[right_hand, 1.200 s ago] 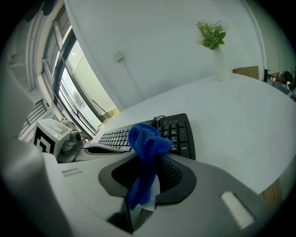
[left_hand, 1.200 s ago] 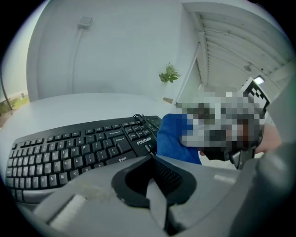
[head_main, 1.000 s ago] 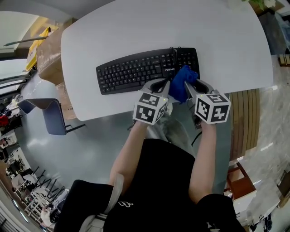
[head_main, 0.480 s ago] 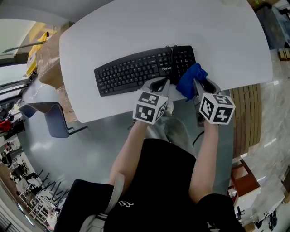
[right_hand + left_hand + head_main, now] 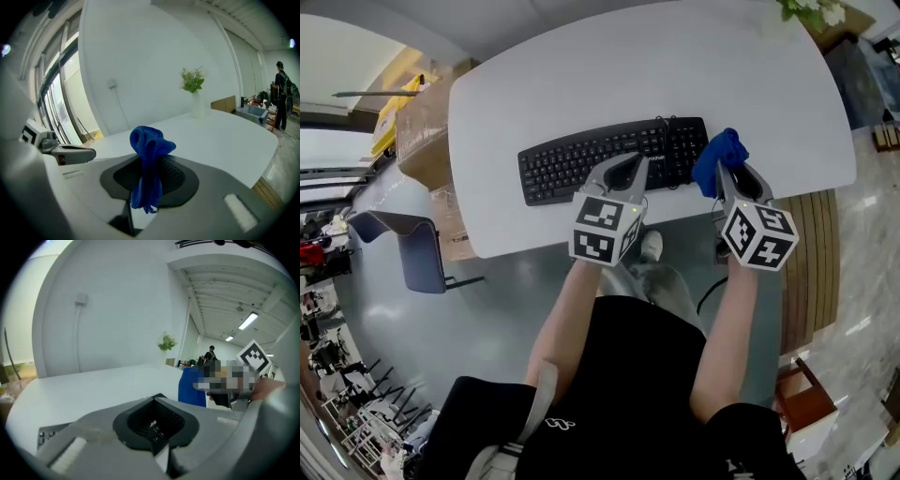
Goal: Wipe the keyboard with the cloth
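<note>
Right now the right gripper [image 5: 731, 174] is clamped on a bunched bright-blue cloth [image 5: 717, 157]. In the right gripper view its grey fingers [image 5: 220, 187] pinch the fabric partway down, w/ a rounded wad standing up past the tips & a short tail hanging below the pinch. From the head view the cloth sits just off the numpad end of the black computer keyboard [image 5: 581, 159], above the near-right part of the white rounded worktop [image 5: 628, 75]. Can't tell whether it touches the keys or the surface.

The left gripper [image 5: 625, 167] is over the keyboard's near edge, right of centre. Its fingers [image 5: 93, 437] are closed together w/ nothing between them. Can't tell if the tips contact the keys. In the left gripper view a strip of keys shows at lower left, & the blue cloth shows off to the right.

The keyboard lies roughly parallel to the worktop's near edge, cable leaving its far side. The 2 grippers are side by side, near each other but apart, marker cubes towards the person, who wears black.

A brown cardboard box [image 5: 427, 127] stands beside the worktop's left end, & a grey-blue chair [image 5: 408, 248] is on the floor nearer the person. A white vase w/ green sprigs [image 5: 194, 91] stands on the far part of the worktop. Another person stands well off in the room behind.
</note>
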The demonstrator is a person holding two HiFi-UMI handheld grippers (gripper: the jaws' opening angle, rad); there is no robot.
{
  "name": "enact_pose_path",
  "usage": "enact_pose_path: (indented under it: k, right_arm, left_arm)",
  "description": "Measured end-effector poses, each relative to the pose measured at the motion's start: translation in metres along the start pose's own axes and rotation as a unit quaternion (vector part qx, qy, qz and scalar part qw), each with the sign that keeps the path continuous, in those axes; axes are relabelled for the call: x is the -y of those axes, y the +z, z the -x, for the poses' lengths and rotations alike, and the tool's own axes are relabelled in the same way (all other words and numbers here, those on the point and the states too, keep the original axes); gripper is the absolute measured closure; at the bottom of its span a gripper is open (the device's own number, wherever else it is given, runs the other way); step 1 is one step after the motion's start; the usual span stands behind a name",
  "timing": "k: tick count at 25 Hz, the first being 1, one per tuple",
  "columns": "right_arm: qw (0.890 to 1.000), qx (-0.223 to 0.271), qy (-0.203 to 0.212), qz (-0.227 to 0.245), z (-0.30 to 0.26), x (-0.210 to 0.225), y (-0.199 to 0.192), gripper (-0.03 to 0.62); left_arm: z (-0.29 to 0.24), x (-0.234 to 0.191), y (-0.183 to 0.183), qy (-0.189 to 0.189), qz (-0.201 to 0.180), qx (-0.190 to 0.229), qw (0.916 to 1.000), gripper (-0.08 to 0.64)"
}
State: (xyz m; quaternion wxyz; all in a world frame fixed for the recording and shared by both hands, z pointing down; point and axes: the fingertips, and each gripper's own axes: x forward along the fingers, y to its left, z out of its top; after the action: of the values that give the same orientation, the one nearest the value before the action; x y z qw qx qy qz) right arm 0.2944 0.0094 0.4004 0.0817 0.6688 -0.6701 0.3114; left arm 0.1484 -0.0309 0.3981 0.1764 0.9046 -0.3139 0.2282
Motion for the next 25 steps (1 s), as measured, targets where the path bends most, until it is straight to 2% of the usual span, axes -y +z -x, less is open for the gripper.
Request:
enact_pose_path:
  k: [5,9,16,21,25]
  right_arm:
    - [0.996,0.078,0.037,0.025,0.014,-0.032,0.060,0.497]
    - [0.985,0.142,0.085,0.050,0.026,-0.075,0.108,0.497]
    - [0.959,0.205,0.163,0.105,0.040,-0.163,0.170,0.497]
    - [0.939,0.247,0.196,0.135,0.056,-0.201,0.204,0.497]
    - [0.924,0.286,0.200,0.157,0.070,-0.219,0.230,0.499]
  left_arm:
    - [0.036,-0.010,0.059,0.035,-0.017,0.076,0.9964,0.561]
    - [0.071,-0.024,0.098,0.066,-0.028,0.131,0.9888,0.561]
    - [0.146,-0.066,0.164,0.136,-0.033,0.232,0.9626,0.561]
    - [0.177,-0.069,0.203,0.158,-0.046,0.288,0.9433,0.561]
    - [0.197,-0.071,0.220,0.171,-0.055,0.318,0.9310,0.561]
